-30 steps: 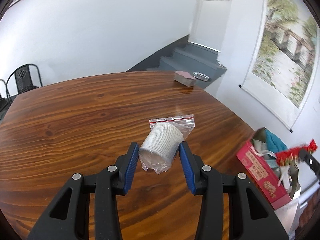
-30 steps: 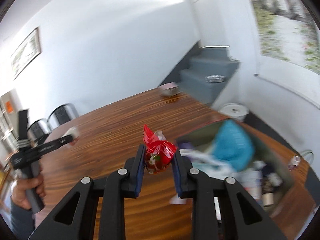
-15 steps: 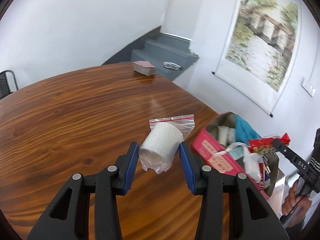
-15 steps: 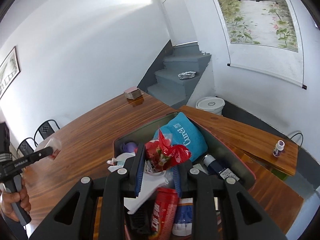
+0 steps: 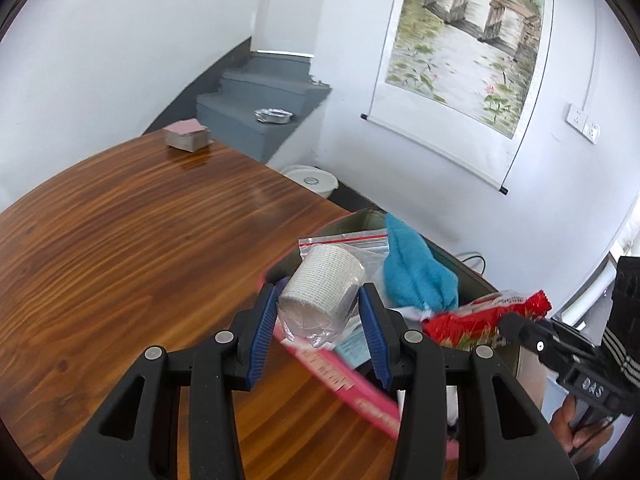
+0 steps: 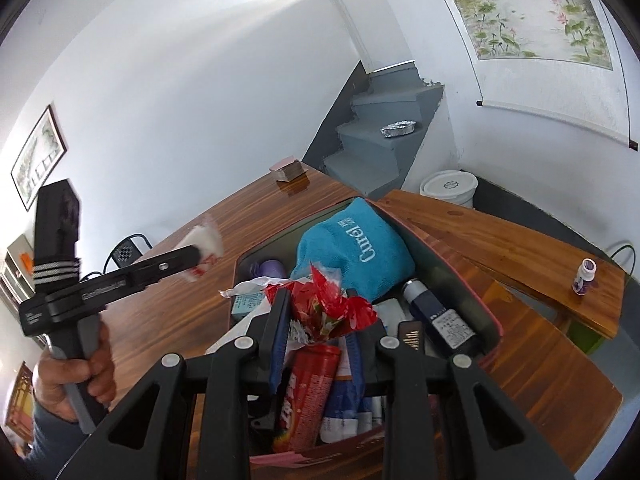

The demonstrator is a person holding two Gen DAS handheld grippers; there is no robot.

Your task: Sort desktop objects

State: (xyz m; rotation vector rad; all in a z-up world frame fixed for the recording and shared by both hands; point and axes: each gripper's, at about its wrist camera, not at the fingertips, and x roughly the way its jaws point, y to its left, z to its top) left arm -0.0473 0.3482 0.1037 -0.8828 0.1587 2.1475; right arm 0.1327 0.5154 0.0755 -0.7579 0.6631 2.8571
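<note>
1. Left wrist view: the left gripper [image 5: 320, 328] was closed on a bagged white gauze roll [image 5: 322, 294], its blue pads pressed against both sides of the roll, the zip-bag top sticking up beyond it. The roll hung in the air just over the near rim of the pink storage box [image 5: 340, 380], which sat at the table [image 5: 120, 260] edge. Inside the box, beyond the roll, lay a blue towel [image 5: 416, 272]. To the right of the roll, the right gripper [image 5: 516, 326] reached over the box with a red snack packet [image 5: 484, 320] pinched at its tip. Far across the table from the box lay a stack of cards [image 5: 188, 140].

2. Right wrist view: the right gripper [image 6: 316, 332] was narrowed to a small gap and clamped on the red snack packet [image 6: 326, 304], held above the middle of the box [image 6: 460, 276]. Below it lay a red can [image 6: 308, 392] and a dark blue bottle [image 6: 436, 316], with the blue towel [image 6: 356, 252] at the far end. Left of the box, the left gripper [image 6: 200, 252] appeared over the table, its white load blurred.

3. Judgement: the step in hand seemed to be dropping both items into the box. The right gripper's next move would need only lowering slightly and opening; the left would need to travel further over the box interior before releasing, keeping clear of the other tool.
</note>
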